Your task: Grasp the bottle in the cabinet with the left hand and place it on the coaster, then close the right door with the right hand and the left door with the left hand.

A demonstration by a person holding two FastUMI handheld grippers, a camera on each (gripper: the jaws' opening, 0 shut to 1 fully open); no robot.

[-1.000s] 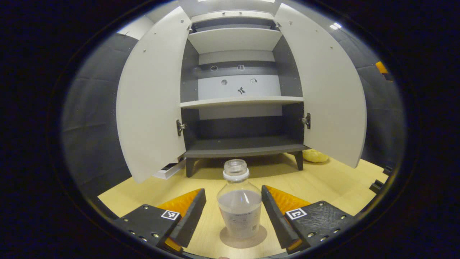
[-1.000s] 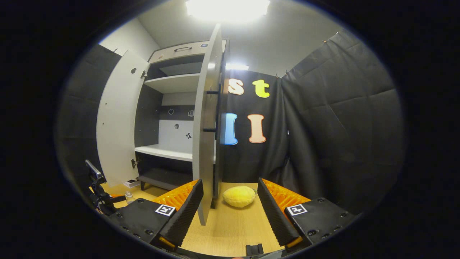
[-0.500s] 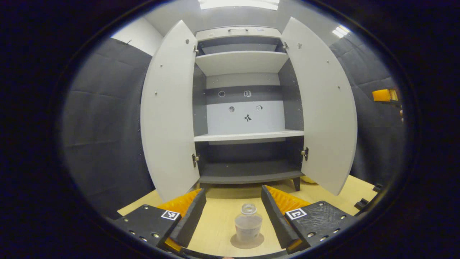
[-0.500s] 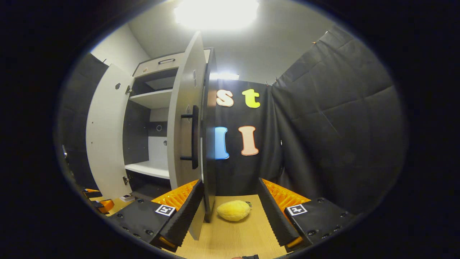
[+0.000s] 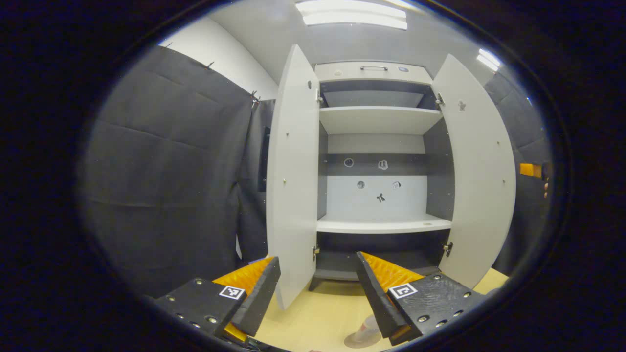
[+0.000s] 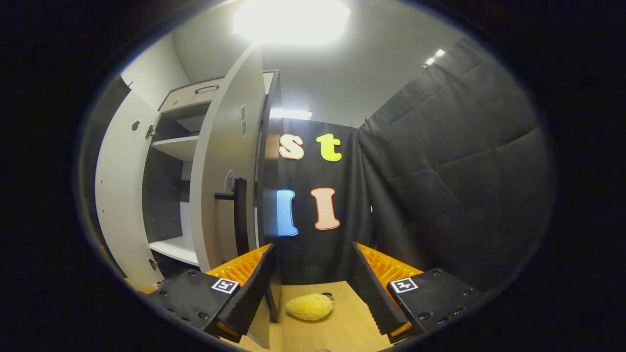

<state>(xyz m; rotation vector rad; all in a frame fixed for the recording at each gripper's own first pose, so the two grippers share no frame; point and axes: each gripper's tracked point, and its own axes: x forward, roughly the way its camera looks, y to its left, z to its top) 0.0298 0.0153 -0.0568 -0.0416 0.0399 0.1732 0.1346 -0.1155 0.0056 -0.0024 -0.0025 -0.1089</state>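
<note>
Bottle (image 5: pixel 366 331) on coaster (image 5: pixel 353 341), low beside left gripper (image 5: pixel 318 286); jaws wide, empty. Cabinet (image 5: pixel 379 161) doors open. Right gripper (image 6: pixel 310 283) jaws wide, empty; lemon (image 6: pixel 309 306) on bench (image 6: pixel 337 332).

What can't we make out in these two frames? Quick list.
- Bottle on the coaster, left gripper view: mostly hidden behind that gripper's finger and cut by the edge, so its upper part can't be seen.
- Right door, right gripper view: whether the right gripper touches it is unclear, since the finger overlaps the door's edge.
- Marks on the cabinet back panel, left gripper view: too small.
- Lowest shelf, left gripper view: partly behind the fingers.
</note>
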